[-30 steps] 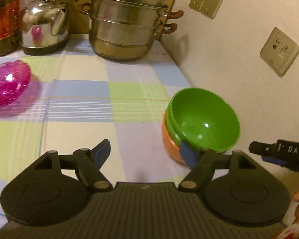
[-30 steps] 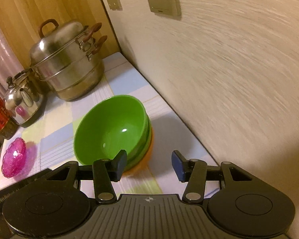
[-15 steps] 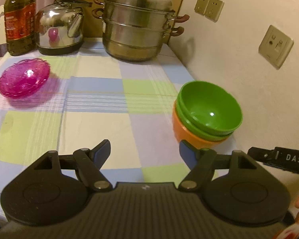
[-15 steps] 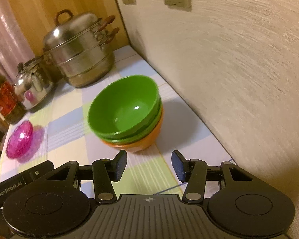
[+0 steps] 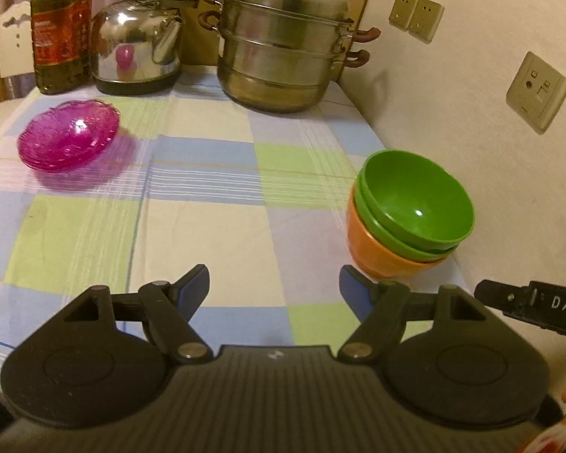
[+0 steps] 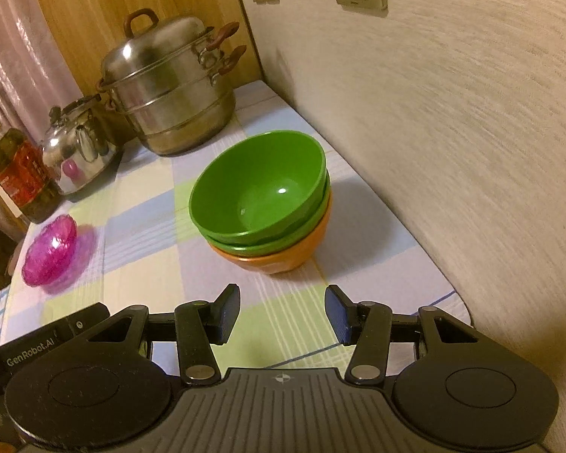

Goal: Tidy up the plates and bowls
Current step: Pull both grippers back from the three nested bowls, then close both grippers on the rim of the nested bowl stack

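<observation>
A stack of bowls, green bowls (image 5: 415, 200) nested in an orange bowl (image 5: 381, 253), stands on the checked tablecloth near the wall; it also shows in the right wrist view (image 6: 260, 192). A pink glass dish (image 5: 69, 134) sits at the far left, also seen in the right wrist view (image 6: 51, 251). My left gripper (image 5: 275, 287) is open and empty, just left of and in front of the stack. My right gripper (image 6: 283, 313) is open and empty, in front of the stack and apart from it.
A steel steamer pot (image 5: 286, 37), a steel kettle (image 5: 137, 41) and an oil bottle (image 5: 60, 34) stand along the back. The wall (image 5: 490, 120) with sockets runs along the right table edge. The table's front edge (image 6: 449, 302) is near the right gripper.
Both grippers have drawn back and up from the bowl stack, which now sits farther off in both views. Jaws stayed open.
</observation>
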